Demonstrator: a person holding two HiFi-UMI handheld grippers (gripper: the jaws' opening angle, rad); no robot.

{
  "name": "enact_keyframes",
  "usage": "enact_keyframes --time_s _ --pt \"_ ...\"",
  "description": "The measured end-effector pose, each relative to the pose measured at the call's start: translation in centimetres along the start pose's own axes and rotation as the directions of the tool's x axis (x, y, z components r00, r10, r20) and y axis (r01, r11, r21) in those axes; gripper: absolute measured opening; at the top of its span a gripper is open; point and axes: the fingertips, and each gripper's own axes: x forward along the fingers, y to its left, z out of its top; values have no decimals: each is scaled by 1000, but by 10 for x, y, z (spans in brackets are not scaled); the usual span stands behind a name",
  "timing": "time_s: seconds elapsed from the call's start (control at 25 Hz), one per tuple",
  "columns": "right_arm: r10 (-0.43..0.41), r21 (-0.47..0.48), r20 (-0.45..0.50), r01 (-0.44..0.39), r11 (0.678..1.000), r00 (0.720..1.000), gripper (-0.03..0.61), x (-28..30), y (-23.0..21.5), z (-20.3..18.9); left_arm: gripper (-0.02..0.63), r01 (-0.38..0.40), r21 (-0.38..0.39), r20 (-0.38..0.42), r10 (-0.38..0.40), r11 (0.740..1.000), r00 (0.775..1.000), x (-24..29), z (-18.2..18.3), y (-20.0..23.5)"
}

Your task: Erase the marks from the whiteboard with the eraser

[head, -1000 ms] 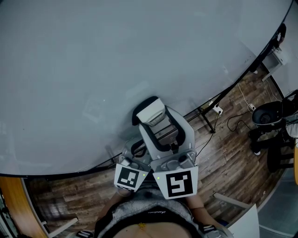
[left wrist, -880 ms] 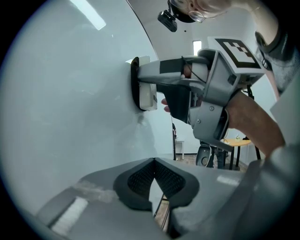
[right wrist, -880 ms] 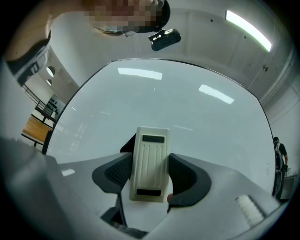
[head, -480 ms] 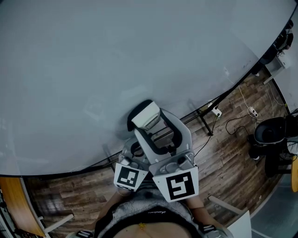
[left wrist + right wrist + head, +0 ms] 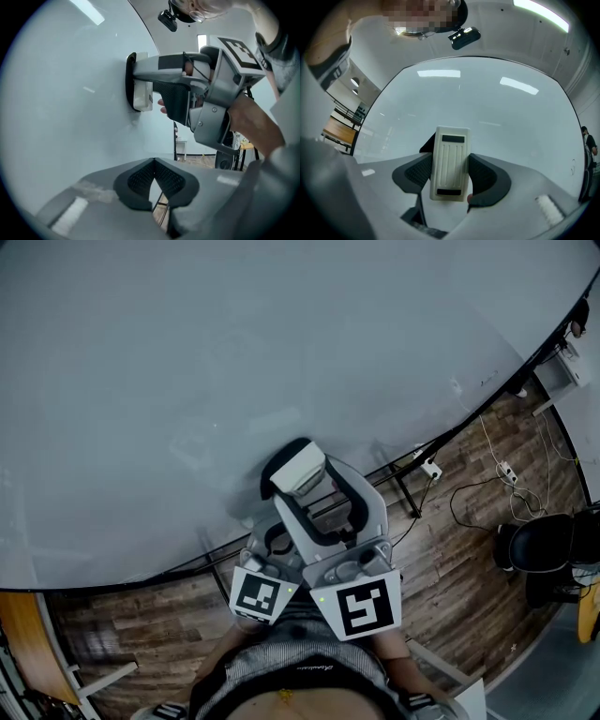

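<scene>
Right gripper: jaws clamped on the eraser, one dark textured pad on each long side. The eraser body is an off-white plastic block, rectangular with rounded corners. Its back face has lengthwise ribs and a dark rectangular slot near each end. The left gripper view gives the side profile: a thin black pad under the pale body lies flat against the whiteboard, with the body standing off the surface behind it. In the head view the eraser sits low on the whiteboard, near its lower edge, above the wood-plank floor. The board surface around the eraser reads as an even pale grey with soft light reflections. Left gripper: jaw tips together with nothing between them, held just beside and below the right gripper, close to the board but not on the eraser.
</scene>
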Motion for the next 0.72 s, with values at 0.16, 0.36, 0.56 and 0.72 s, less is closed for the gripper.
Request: enact_keyframes --time_s 0.16,0.36,0.56,0.72 --pt "-4 -9 -13 3 1000 1000 249 -7 -29 -14 3 9 36 -9 -8 999 1000 24 0 -13" --pt "-25 11 -40 25 1000 999 249 -17 -44 -33 3 -2 30 -14 3 1000 1000 27 -1 -22" --pt "-36 23 -56 37 999 998 249 -19 -46 -47 3 7 67 -20 -6 998 1000 23 -2 -23" --pt "-54 11 -104 56 998 993 249 -22 -50 -66 3 -5 18 -23 5 1000 1000 22 -4 -25"
